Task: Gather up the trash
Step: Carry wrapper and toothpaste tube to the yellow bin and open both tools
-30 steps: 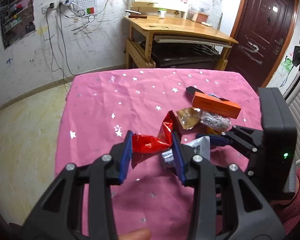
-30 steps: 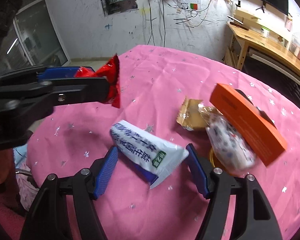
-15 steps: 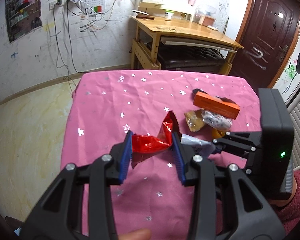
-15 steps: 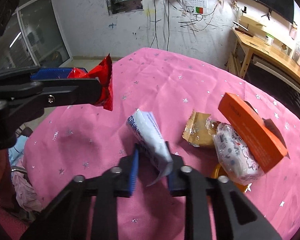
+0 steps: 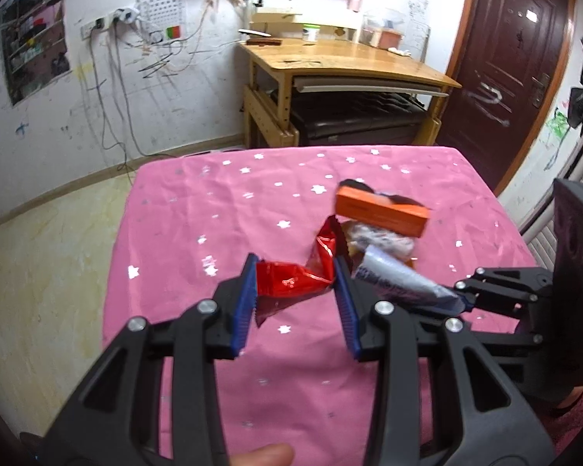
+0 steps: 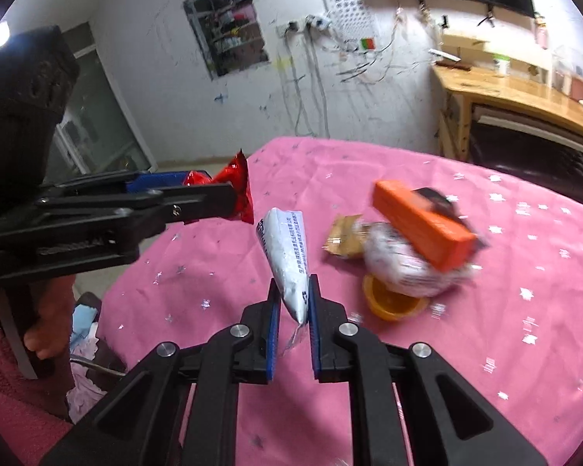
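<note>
Currently, item one: left gripper [image 5: 296,287] is clamping a red wrapper [image 5: 291,281], crumpled, with one corner sticking up past the right pad; it is hanging above the table [image 5: 198,209], clear of the cloth.

Item two: right gripper [image 6: 294,312] is pinching a white packet [image 6: 285,260] by its lower end, jaws nearly closed. The packet's long axis is running up and away from the pads, tilting slightly left, toward the left gripper.

Item three: pile remaining on the table, taken as landmark. An orange box [image 6: 421,229] is lying on top, long axis slanting down to the right. Beneath it, a clear bag [image 6: 404,268], blurred. Left of the pile, touching it, a brown wrapper [image 6: 344,235]. At the pile's near edge, an orange cup [image 6: 392,299], partly under the bag.

Relation for the coming move: both grippers are carrying loads, so neither is free for the pile. The pile is sitting ahead and right of the right gripper, which is nearer to it; the left gripper is holding well left of the pile. No bin is showing in either view, so the drop-off direction cannot be told. Likely next need: unloading both pieces before returning.
</note>
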`<move>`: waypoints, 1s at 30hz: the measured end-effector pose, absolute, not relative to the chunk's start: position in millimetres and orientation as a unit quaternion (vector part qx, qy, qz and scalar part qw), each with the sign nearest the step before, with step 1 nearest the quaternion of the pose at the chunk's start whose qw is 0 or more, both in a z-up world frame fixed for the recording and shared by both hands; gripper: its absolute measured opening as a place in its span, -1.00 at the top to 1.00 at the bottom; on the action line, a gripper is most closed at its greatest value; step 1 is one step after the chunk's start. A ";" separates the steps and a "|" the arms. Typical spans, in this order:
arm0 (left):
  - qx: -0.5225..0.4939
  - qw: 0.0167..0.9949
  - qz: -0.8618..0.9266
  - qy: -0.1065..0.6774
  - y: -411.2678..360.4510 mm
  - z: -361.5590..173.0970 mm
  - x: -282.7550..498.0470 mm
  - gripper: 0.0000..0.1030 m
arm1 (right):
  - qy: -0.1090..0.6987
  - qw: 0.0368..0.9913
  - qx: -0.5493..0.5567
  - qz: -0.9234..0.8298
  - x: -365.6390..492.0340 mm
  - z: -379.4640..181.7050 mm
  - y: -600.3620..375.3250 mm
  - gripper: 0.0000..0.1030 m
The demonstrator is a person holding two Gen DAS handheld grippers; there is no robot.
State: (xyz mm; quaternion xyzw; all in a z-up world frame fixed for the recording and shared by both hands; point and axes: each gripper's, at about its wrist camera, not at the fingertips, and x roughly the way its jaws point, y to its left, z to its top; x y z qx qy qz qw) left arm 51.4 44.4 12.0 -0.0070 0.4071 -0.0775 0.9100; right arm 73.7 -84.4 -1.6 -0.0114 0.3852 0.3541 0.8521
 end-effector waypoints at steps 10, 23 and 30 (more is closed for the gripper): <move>0.031 0.905 -0.151 0.397 -54.3 24.4 54.6 0.30 | 0.354 0.896 0.039 0.267 45.4 10.8 -200.6 0.86; 0.090 0.873 -0.275 0.393 -201.0 23.3 55.8 0.30 | 0.327 0.932 0.105 0.117 -13.9 9.1 -358.3 0.86; 0.124 0.846 -0.327 0.403 -268.2 9.1 47.2 0.30 | 0.327 0.935 0.130 0.046 -45.9 -6.5 -416.1 0.85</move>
